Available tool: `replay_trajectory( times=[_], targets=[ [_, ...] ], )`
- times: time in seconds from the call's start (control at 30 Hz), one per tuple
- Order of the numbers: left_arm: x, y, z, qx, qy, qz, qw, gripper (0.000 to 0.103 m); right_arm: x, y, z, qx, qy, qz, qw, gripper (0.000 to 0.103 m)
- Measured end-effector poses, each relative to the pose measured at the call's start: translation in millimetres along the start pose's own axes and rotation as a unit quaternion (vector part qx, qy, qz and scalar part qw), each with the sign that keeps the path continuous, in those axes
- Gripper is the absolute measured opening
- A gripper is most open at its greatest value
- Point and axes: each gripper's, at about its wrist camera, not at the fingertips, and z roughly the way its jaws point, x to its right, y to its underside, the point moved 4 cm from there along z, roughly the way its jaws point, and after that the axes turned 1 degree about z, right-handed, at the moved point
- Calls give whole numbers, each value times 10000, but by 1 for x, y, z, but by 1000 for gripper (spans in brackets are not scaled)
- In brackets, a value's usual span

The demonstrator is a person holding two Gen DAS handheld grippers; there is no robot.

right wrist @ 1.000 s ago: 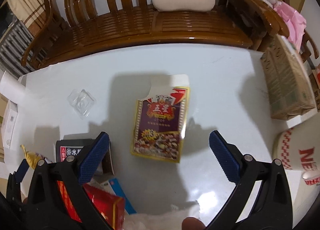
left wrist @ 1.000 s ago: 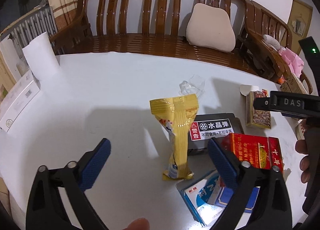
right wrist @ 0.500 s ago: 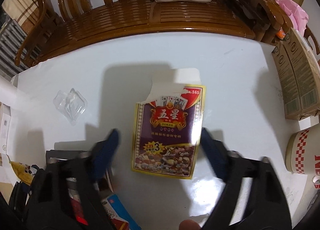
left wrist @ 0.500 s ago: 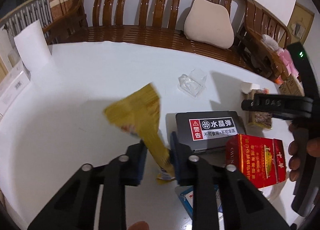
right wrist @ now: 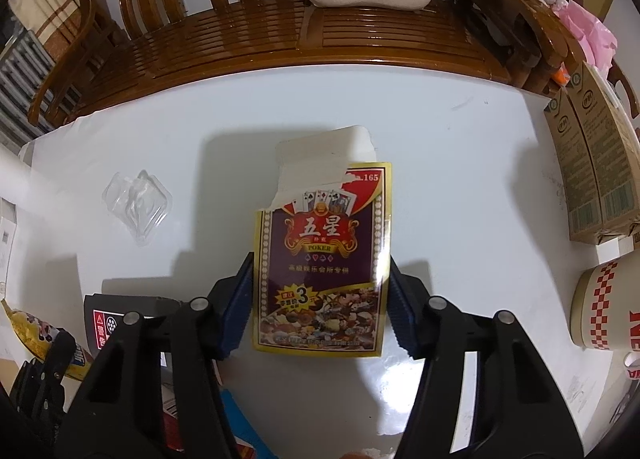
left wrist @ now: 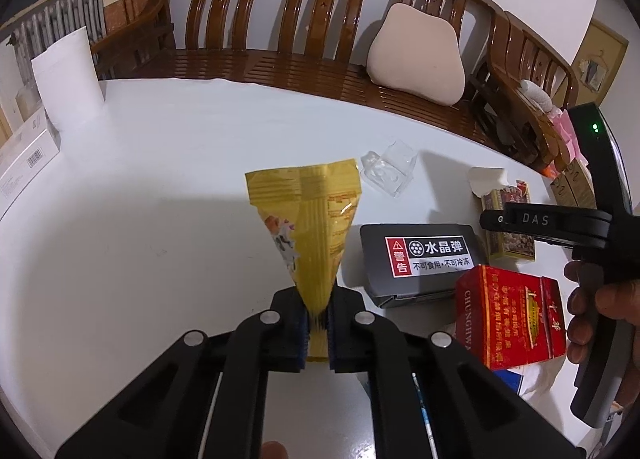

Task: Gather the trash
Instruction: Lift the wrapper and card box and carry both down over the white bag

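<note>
My left gripper (left wrist: 318, 333) is shut on a yellow snack wrapper (left wrist: 310, 219) and holds it upright above the white table (left wrist: 152, 187). My right gripper (right wrist: 320, 299) has closed on both long sides of a purple and gold poker card box (right wrist: 322, 259) with a torn open top, lying flat on the table (right wrist: 460, 163). The same box shows at the right in the left wrist view (left wrist: 508, 227). A clear plastic blister (right wrist: 138, 203) lies to the left of it.
A black box with a warning label (left wrist: 420, 255), a red cigarette carton (left wrist: 508, 315) and blue packets lie near the left gripper. A brown carton (right wrist: 588, 171) and an instant noodle cup (right wrist: 608, 307) stand at the right. A wooden bench (right wrist: 280, 23) runs behind the table.
My left gripper closed on the yellow wrapper and lifted it upright. My right gripper moved forward over the poker box and closed from wide open onto its sides.
</note>
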Motion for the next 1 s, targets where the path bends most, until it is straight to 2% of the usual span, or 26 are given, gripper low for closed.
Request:
replay_trajectory(
  times=[0.17, 0.53, 1.0],
  targets=[
    [3, -3, -8, 56, 57, 12, 10000, 7, 1, -3, -14, 141, -66, 27, 9999, 57],
    [12, -11, -44, 280, -73, 134, 9995, 7, -9, -6, -63, 502, -243, -74, 9984, 57],
    [36, -2, -110, 587, 12, 347, 9977, 7, -11, 21, -149, 924, -628, -136, 9936, 57]
  ],
)
